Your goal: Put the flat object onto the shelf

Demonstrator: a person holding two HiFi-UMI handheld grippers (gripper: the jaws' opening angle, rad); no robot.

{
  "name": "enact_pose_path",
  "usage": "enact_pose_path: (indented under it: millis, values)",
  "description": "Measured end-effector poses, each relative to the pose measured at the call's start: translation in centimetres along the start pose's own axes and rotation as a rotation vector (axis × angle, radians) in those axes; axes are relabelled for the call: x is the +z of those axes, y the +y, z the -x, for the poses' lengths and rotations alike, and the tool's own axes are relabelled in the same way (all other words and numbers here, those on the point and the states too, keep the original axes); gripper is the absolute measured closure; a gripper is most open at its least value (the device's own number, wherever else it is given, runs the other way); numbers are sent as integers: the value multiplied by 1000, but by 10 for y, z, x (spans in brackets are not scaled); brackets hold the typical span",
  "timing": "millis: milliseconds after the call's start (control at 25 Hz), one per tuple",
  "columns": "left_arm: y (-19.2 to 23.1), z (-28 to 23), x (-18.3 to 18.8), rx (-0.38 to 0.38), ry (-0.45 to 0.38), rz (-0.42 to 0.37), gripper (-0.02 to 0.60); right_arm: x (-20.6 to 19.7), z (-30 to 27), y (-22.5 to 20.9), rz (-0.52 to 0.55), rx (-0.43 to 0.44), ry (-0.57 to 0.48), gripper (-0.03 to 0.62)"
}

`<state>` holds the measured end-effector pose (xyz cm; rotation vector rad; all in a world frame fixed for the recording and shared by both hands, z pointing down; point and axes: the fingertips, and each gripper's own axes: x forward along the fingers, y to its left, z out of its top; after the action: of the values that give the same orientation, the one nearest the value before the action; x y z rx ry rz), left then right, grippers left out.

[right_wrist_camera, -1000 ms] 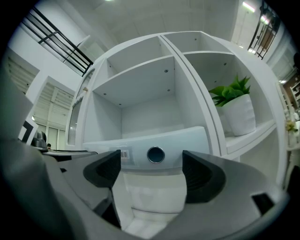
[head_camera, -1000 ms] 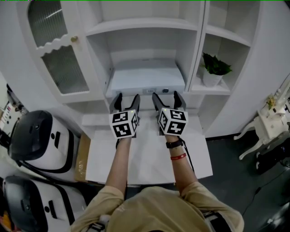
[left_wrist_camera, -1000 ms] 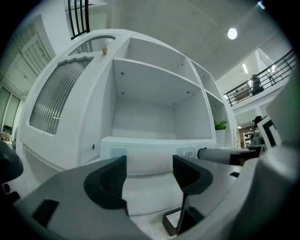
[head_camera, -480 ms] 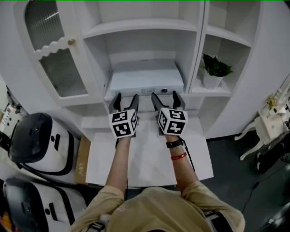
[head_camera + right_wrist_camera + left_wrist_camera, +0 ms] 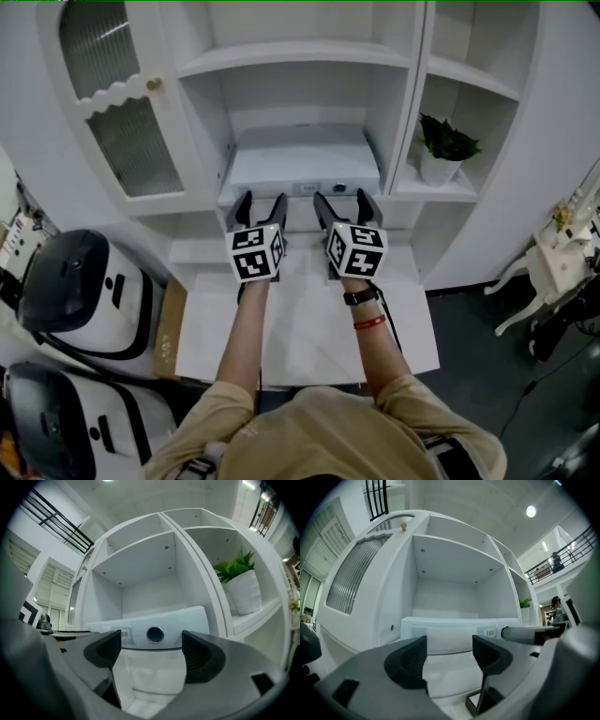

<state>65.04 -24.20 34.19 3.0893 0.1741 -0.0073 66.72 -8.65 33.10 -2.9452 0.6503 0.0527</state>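
A white cabinet [image 5: 300, 52] is seen ahead of the left tongs [image 5: 262, 199] and right tongs [image 5: 343, 197], its ribbed-glass door [image 5: 122, 141] swung open to their left. A potted plant [image 5: 445, 136] is housed to their right, and dark floor [image 5: 478, 319] is shown farther right.

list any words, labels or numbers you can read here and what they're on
No words can be read.
Barcode sticker on the white box front: print too small to read.
Left cube and right cube: black-and-white patterns, no letters.
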Motion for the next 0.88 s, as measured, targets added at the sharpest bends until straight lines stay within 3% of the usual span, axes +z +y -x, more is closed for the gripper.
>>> enact_pose_path:
  millis: [160,680,880]
  values:
    - [3,12,-4,-13,-3,21,265,0,8,-1,-14,17,-1,175]
    - [-4,72,-16,-4,-15,-27,265,-9,62,13,17,28,-11,174]
    - [-14,101,-25,-23,-10,-13,273,-19,92,20,30,22,9,174]
